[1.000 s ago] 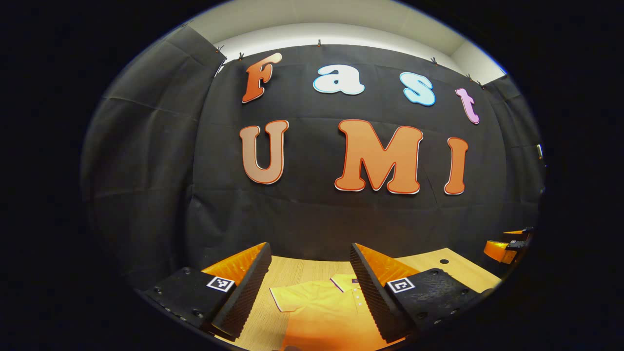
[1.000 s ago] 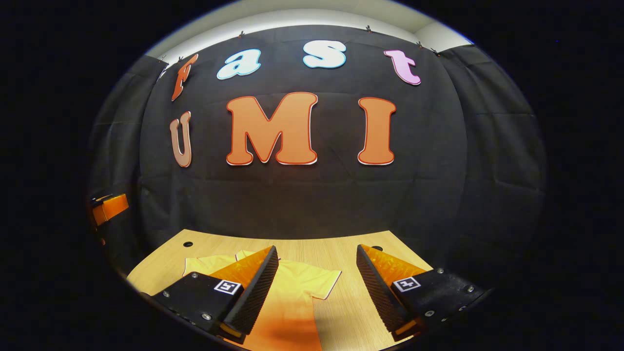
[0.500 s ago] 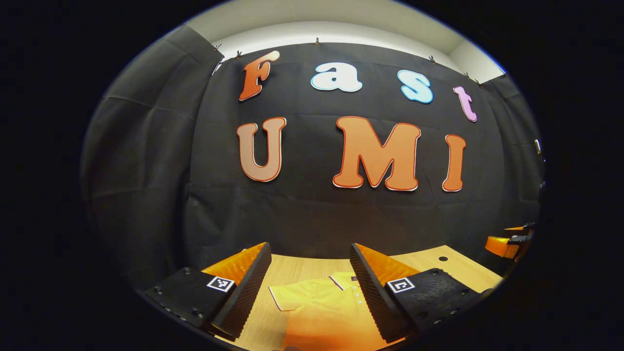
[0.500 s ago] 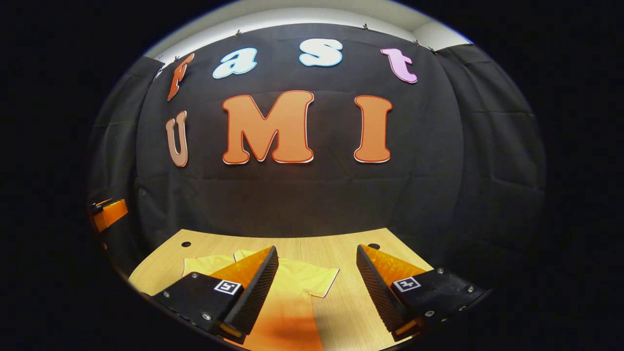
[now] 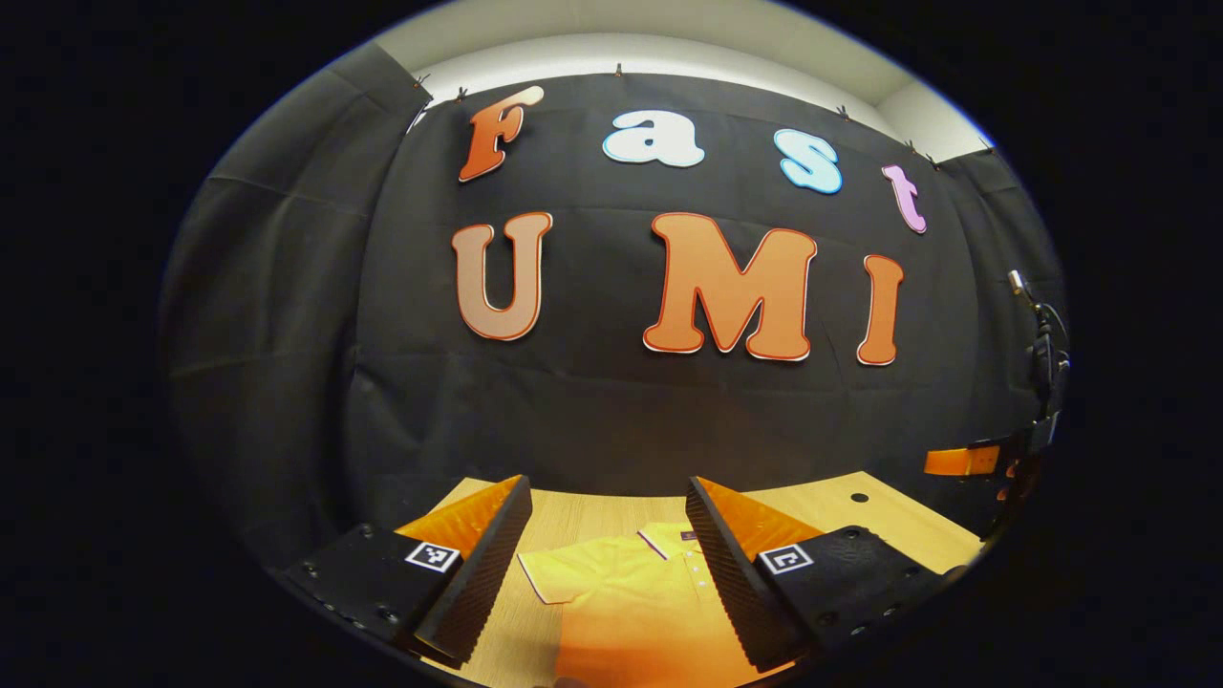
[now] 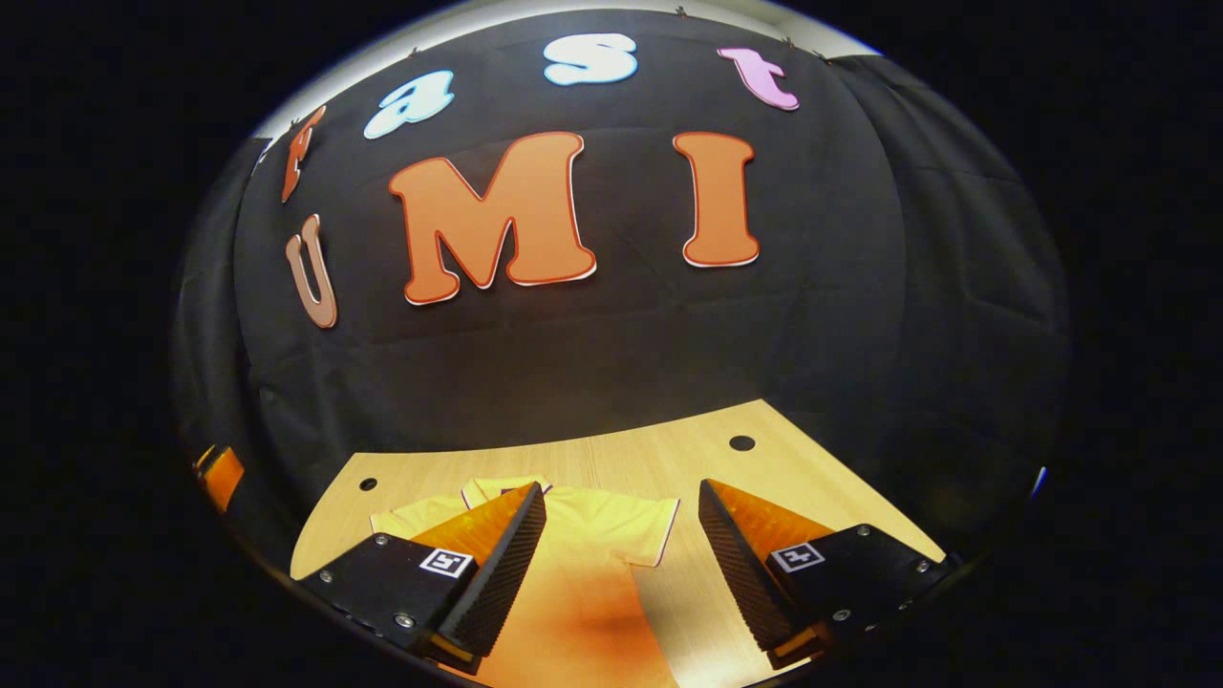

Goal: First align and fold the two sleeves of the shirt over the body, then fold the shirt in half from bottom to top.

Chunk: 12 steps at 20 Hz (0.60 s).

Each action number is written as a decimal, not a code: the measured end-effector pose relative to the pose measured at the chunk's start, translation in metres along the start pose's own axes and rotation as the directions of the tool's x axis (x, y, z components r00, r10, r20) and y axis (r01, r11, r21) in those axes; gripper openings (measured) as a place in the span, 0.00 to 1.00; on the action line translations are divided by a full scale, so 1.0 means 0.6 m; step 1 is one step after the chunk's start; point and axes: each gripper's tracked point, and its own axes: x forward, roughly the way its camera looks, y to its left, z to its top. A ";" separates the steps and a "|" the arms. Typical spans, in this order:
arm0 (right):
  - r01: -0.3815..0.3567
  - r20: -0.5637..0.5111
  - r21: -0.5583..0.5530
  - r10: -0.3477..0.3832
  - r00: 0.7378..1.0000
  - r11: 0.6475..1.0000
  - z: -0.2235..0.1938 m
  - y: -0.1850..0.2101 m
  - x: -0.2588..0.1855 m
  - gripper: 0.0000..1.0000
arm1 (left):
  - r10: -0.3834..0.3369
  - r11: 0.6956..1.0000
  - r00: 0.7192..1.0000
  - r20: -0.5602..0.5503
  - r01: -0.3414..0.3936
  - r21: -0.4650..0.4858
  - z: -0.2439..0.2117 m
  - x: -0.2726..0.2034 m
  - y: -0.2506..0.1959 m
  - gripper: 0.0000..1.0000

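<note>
A yellow short-sleeved polo shirt [image 5: 626, 597] lies flat on the wooden table [image 5: 573, 521], collar toward the back wall and both sleeves spread out. My left gripper [image 5: 607, 502] hovers open above its left half, over the left sleeve [image 5: 554, 578]. In the right gripper view the same shirt [image 6: 583, 564] lies below my right gripper [image 6: 621, 502], which is open above the right sleeve [image 6: 635, 526]. Neither gripper touches the cloth. The right gripper [image 5: 970, 461] also shows at the far right of the left gripper view, and the left gripper [image 6: 222, 475] at the far left of the right gripper view.
Bare wood runs beyond the collar to the black cloth wall. The table has small round holes: one hole [image 6: 741, 442] at the back right and another hole [image 6: 368, 483] at the back left. A stand with cables [image 5: 1041, 334] rises at the right edge.
The right gripper has tipped down and edged forward, so more table and shirt show beneath it. The left gripper shifted only slightly. Both stay open and the shirt lies unmoved.
</note>
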 end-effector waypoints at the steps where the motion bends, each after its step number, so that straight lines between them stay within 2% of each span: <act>1: -0.019 -0.052 0.027 0.020 0.998 0.999 -0.005 0.010 0.019 0.98 | -0.006 1.000 1.000 -0.005 0.006 0.002 -0.005 0.003 0.001 0.98; 3: -0.065 -0.125 0.084 0.076 0.989 0.994 -0.004 0.035 0.055 0.98 | -0.004 1.000 1.000 -0.015 0.004 0.013 -0.011 0.007 0.008 0.98; 7: -0.037 -0.267 0.068 0.054 0.962 0.997 -0.029 0.028 0.148 0.98 | -0.022 1.000 0.999 -0.025 0.023 0.012 -0.022 0.019 0.011 0.98; 10: 0.028 -0.403 0.076 0.005 0.915 0.997 -0.084 0.004 0.217 0.98 | -0.020 1.000 0.999 -0.049 0.020 0.004 -0.040 0.031 0.026 0.98; 12: 0.066 -0.489 0.069 -0.024 0.872 0.995 -0.132 -0.010 0.257 0.98 | -0.018 1.000 0.998 -0.067 0.018 -0.004 -0.050 0.043 0.035 0.98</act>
